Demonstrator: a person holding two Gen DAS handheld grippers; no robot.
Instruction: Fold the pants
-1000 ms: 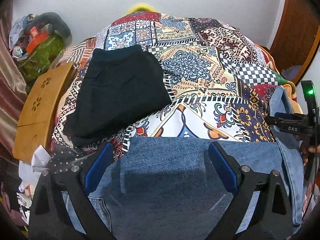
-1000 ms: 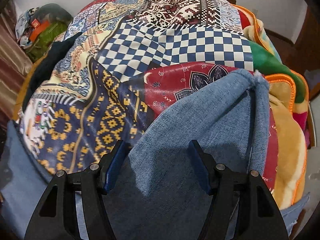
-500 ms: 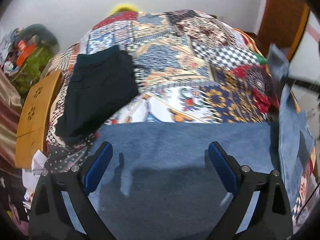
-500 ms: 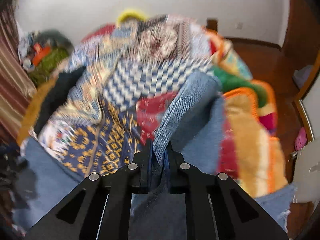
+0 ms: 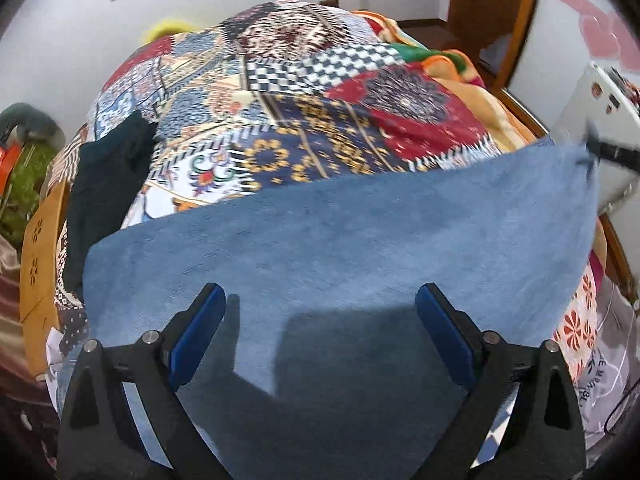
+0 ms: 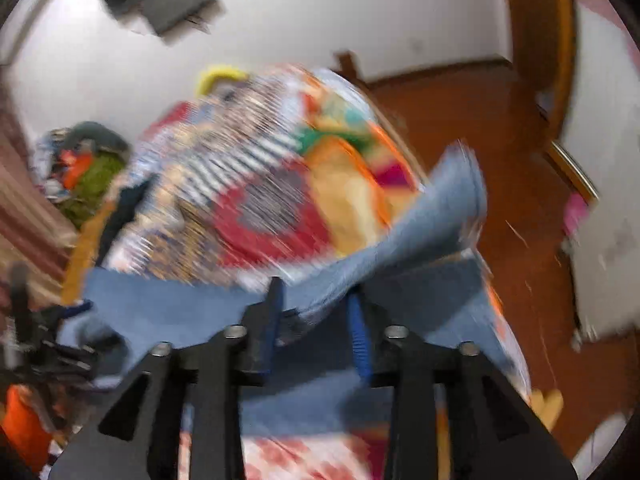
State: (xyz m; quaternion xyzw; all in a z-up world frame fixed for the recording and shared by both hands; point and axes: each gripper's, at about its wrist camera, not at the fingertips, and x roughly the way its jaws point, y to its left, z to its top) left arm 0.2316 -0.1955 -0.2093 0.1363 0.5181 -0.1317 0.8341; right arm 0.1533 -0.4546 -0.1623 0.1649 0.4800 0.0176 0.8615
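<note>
Blue denim pants (image 5: 340,248) stretch across the near edge of a patchwork-covered bed (image 5: 312,92). My left gripper (image 5: 320,332) is open, its blue pads wide apart over the denim near the waist. My right gripper (image 6: 316,320) is shut on a bunched part of the pants (image 6: 400,248) and holds that end lifted above the bed; the right wrist view is motion-blurred. The right gripper also shows faintly at the far right of the left wrist view (image 5: 604,152), holding the raised denim corner.
Folded black pants (image 5: 104,184) lie on the bed's left side. A wooden board (image 5: 40,264) leans at the left edge. A pile of bags and clothes (image 6: 84,164) sits by the far wall. Wooden floor (image 6: 500,152) and door frame are to the right.
My right gripper closed on the pant leg end and lifted it up and toward the near side. The denim now spreads higher across the left wrist view. My left gripper stayed open.
</note>
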